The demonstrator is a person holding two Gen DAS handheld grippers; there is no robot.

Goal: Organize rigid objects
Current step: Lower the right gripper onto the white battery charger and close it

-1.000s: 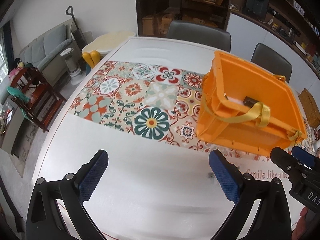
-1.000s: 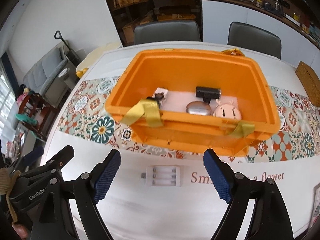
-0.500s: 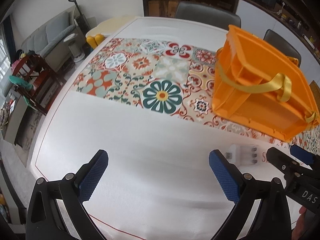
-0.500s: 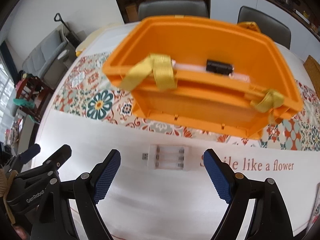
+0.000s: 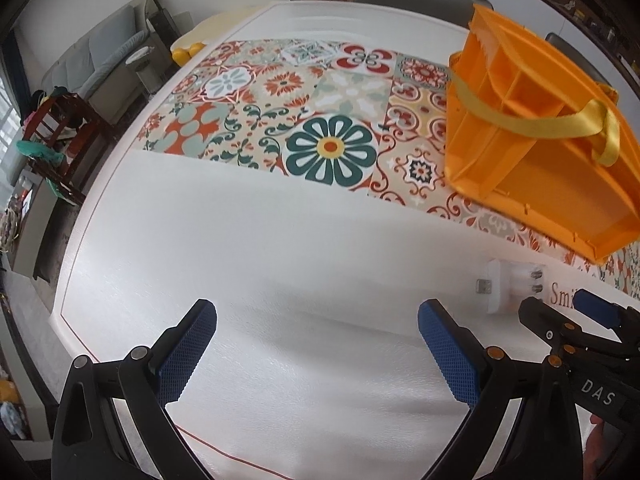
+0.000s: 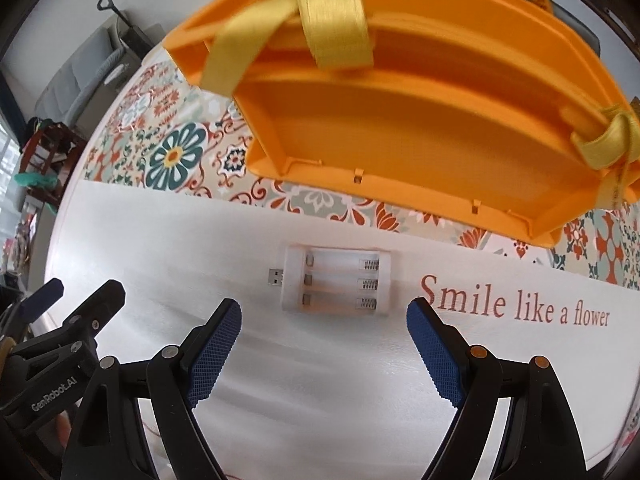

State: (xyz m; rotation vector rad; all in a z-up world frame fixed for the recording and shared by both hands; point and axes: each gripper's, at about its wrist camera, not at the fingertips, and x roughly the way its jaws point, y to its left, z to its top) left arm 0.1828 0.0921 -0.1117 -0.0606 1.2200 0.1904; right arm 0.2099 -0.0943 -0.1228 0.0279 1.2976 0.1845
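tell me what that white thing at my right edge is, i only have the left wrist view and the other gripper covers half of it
Observer: In the right wrist view it is a white battery charger with three slots, all without batteries.
Operator: which way is its plug facing
Observer: Its USB plug sticks out toward the left gripper, away from the printed words.
Operator: is the right gripper on it yet
Observer: No. The right gripper is open, and the charger lies just beyond its fingertips, roughly centred between them.
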